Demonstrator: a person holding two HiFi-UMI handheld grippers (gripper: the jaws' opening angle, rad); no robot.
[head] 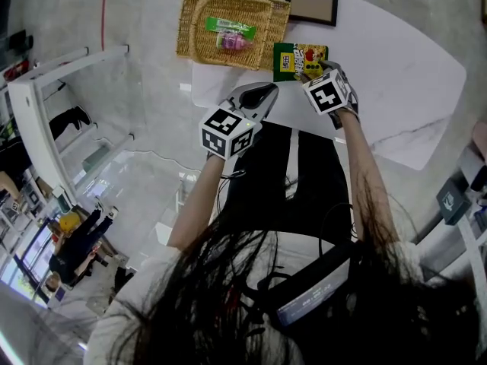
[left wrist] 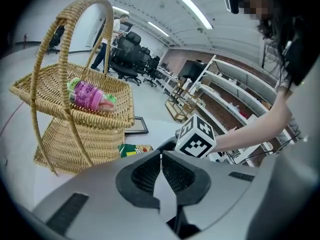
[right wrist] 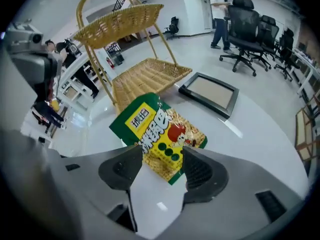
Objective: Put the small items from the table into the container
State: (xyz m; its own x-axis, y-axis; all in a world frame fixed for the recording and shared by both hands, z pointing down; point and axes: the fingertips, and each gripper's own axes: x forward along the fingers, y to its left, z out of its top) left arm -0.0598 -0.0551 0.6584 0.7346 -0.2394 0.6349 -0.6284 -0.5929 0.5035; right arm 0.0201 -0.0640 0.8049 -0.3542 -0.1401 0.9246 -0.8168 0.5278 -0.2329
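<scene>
Right gripper [right wrist: 162,153] is pointing steeply down at the white table [head: 396,74], upper centre of the head view. Its jaws are standing wide, straddling the near corner of the green-and-yellow snack packet [right wrist: 160,126]; the pads are not pressing on it. The packet is lying flat on the table, just right of the wicker basket [head: 190,21]; cannot tell whether they are touching. Left gripper [left wrist: 160,156] is hanging below the basket in the head view, jaws pressed together, nothing between them. A pink and green item [head: 232,40] is lying in the basket's upper tray. A black picture frame [head: 311,5] is lying at the top edge, above the packet.
</scene>
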